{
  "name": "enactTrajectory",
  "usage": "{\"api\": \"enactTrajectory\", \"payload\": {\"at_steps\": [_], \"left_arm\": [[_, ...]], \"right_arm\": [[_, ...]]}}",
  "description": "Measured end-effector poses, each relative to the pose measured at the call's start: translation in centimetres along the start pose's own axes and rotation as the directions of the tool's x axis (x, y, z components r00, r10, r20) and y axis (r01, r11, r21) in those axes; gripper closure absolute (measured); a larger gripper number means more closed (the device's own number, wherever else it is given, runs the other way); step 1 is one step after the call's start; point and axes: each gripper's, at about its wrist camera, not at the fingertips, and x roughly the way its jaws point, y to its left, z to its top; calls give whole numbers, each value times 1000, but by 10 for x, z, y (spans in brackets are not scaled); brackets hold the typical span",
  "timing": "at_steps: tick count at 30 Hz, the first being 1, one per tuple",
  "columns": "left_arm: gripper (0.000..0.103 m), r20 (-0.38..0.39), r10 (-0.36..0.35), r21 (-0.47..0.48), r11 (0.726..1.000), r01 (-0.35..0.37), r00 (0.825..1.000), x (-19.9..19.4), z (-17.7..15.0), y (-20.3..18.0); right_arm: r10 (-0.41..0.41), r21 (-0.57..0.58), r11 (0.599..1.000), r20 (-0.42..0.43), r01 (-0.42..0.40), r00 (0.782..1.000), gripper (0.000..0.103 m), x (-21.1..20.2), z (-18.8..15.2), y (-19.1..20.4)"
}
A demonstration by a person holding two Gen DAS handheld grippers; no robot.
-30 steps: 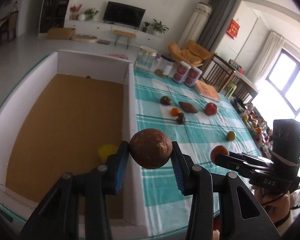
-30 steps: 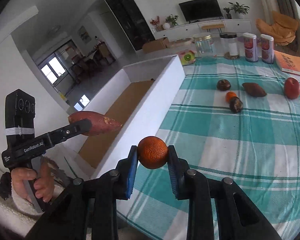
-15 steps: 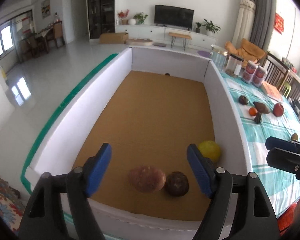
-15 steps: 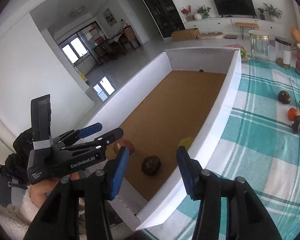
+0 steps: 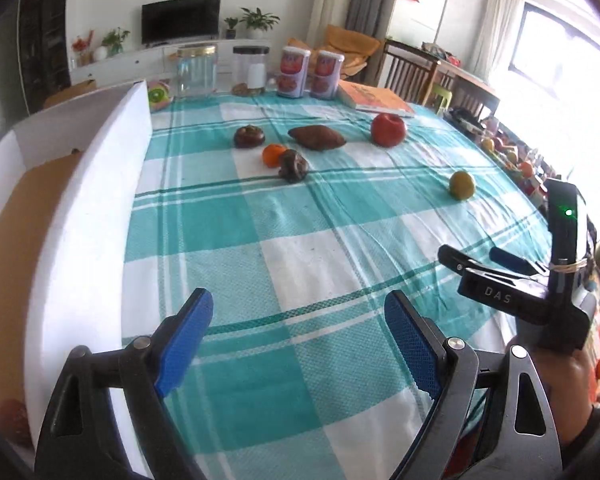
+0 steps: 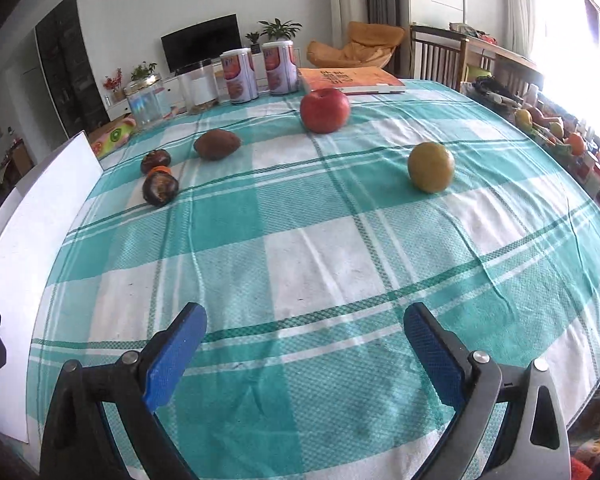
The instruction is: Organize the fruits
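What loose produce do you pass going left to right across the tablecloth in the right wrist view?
Dark round fruit → sweet potato → red apple → yellow-green fruit.

From the left wrist camera I read "DAS" in pale letters on the black body of the right gripper (image 5: 496, 260), at about four o'clock in my view. The labels on the two cans (image 5: 312, 74) and the orange book cover (image 6: 350, 79), near twelve o'clock, are too blurred for me to read.
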Motion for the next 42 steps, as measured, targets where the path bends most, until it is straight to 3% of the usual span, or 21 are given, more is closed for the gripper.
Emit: {"api": "enactTrajectory", "payload": {"at_steps": [3, 9, 19, 29, 42], "left_arm": [[14, -4, 86, 22, 996, -86, 996, 39, 2, -8], [14, -37, 162, 58, 985, -160, 986, 80, 3, -11], [5, -70, 173, 15, 985, -172, 982, 92, 5, -3], [4, -73, 177, 16, 984, -176, 982, 93, 6, -3], [4, -73, 178, 16, 984, -177, 981, 93, 6, -3]], "right_arm": [[-35, 16, 999, -4, 36, 999, 4, 8, 0, -17], [-27, 82, 996, -21, 29, 999, 4, 29, -1, -33], [-44, 62, 997, -39, 46, 998, 2, 39, -1, -29], [-104, 4, 995, -67, 105, 992, 2, 45, -1, -19], [-109, -4, 994, -75, 109, 991, 0, 46, -1, -18]]}}
